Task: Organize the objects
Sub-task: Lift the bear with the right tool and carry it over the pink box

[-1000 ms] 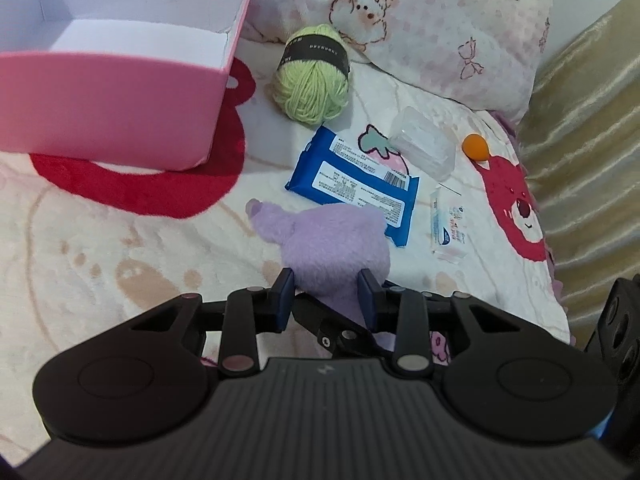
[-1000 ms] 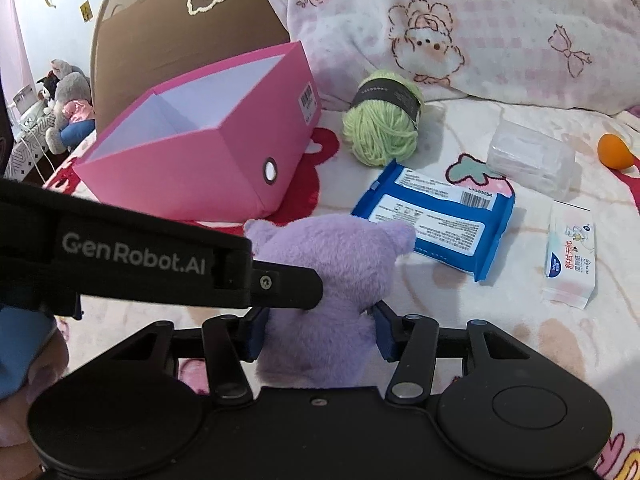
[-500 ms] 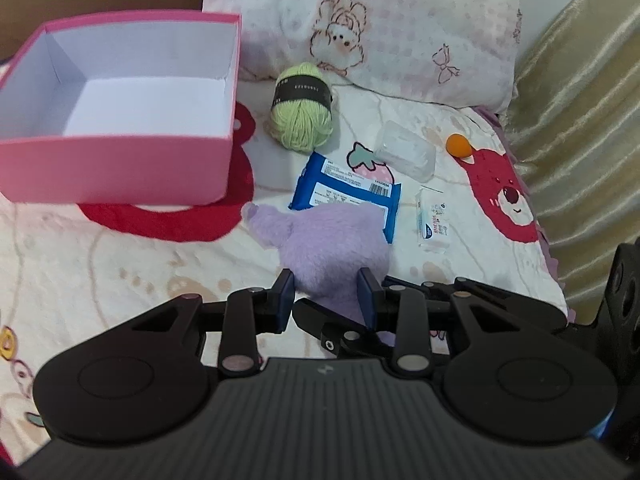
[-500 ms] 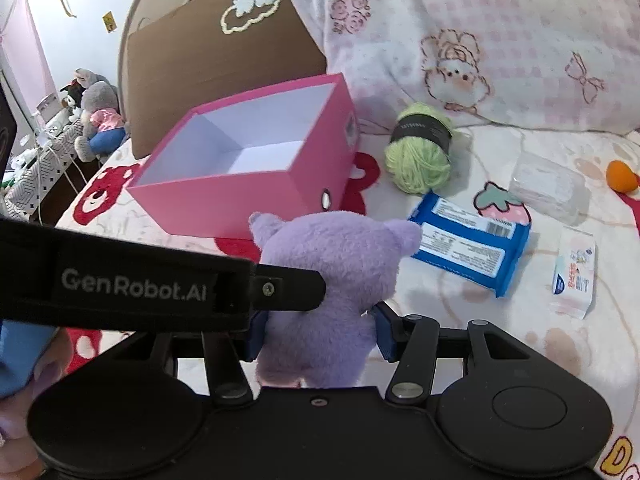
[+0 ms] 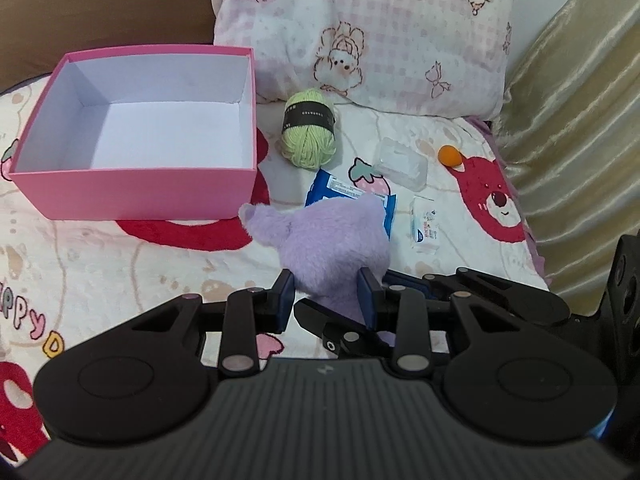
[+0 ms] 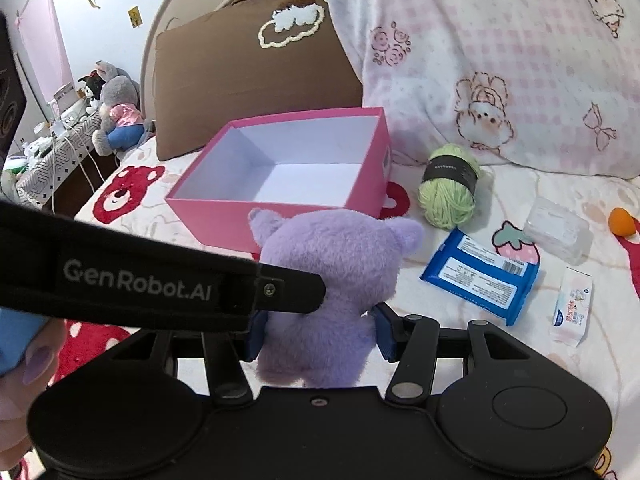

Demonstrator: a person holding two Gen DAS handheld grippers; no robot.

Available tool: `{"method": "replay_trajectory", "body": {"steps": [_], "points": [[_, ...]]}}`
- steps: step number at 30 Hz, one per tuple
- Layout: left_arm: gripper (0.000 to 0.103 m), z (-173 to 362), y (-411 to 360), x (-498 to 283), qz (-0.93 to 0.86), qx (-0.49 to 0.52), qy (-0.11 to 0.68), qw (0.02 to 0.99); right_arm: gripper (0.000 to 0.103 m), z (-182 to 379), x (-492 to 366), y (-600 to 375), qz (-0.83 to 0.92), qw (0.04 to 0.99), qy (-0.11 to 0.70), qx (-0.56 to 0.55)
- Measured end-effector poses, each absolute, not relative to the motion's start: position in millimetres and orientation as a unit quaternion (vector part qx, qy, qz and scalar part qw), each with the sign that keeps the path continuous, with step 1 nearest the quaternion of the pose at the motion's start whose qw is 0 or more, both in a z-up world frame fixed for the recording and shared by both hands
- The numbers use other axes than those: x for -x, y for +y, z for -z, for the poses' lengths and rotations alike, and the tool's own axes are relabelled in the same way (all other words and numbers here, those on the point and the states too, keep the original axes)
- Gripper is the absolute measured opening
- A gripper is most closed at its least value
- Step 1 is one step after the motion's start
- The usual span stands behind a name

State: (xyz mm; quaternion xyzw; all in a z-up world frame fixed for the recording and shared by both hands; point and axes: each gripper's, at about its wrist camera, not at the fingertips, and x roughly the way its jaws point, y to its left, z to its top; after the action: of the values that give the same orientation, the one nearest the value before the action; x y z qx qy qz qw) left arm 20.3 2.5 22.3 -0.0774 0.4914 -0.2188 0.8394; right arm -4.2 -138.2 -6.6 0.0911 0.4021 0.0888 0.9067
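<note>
a: what are the tools doing?
b: the left tool [image 5: 326, 294] and right tool [image 6: 318, 332] are both clamping the fluffy purple plush toy [image 6: 332, 276], holding it above the bed, near the open pink cardboard box [image 6: 280, 184].

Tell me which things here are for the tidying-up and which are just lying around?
For the tidying:
purple plush toy, held by the left gripper and right gripper
pink box
green yarn ball
blue wipes pack
clear case
tissue packet
orange ball

Just lying about:
pink pillow
brown pillow
</note>
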Motion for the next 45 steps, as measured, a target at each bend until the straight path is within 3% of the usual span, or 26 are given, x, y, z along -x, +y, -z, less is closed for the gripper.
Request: {"method": "replay_trajectory", "body": {"steps": [12,20,33,45], "points": [[0.032,-73.1,30.0,-49.2,0.209,0.038,0.503,0.837,0.058,-36.9,-26.5,-120.6,-0.141,0.909,0.383,-0.090],[0.033,-78.5,52.9,-91.6,0.213,0.050,0.504,0.836,0.058,-44.0,-66.8,-117.5,-0.159,0.907,0.375,-0.106],[0.033,-41.6,85.0,-158.6,0.204,0.085,0.469,0.855,0.057,-14.8,-146.9,-111.7,-0.193,0.902,0.373,-0.101],[0.033,18.2,105.6,-217.1,0.184,0.136,0.488,0.842,0.052,35.5,-197.3,-99.2,-0.172,0.899,0.389,-0.102]]}}
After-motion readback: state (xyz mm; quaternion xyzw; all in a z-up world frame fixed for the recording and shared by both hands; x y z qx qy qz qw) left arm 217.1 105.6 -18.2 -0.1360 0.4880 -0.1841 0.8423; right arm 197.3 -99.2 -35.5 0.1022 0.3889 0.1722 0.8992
